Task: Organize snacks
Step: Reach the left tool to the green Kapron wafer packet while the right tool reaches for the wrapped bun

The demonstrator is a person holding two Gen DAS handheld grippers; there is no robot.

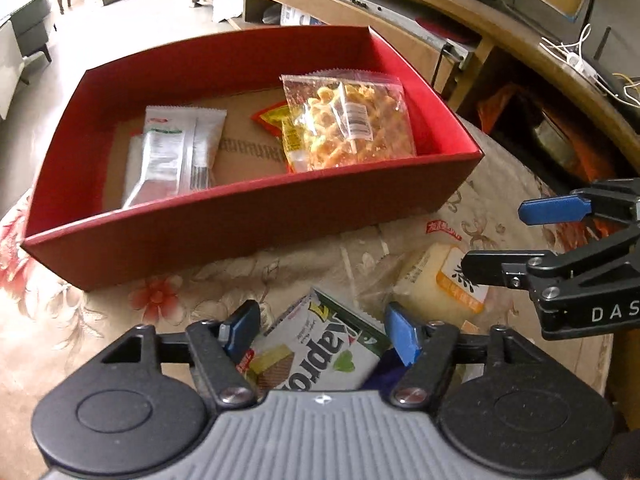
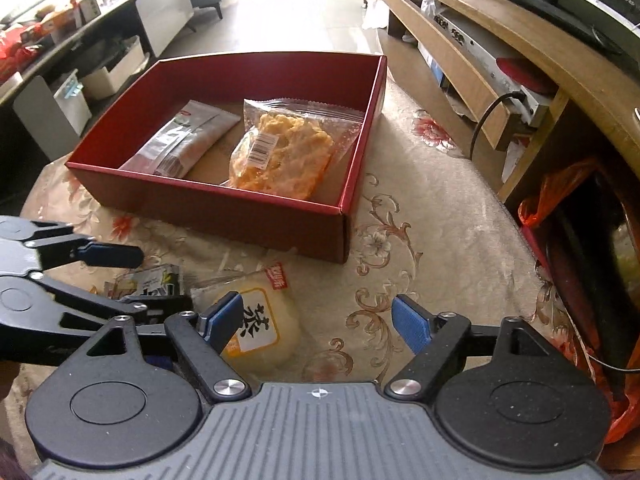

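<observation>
On the floral tablecloth [image 2: 420, 240] by the red box [image 1: 240, 216], both grippers' jaws stand apart, gripping nothing.

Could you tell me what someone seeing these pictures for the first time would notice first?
The red box stands in the middle of the flowered tablecloth, with a clear bag of yellow snacks at its right end and a silver packet at its left. In front of it, still outside, lie a wafer pack between the open fingers of the left gripper and a pale bun by the open right gripper.
</observation>
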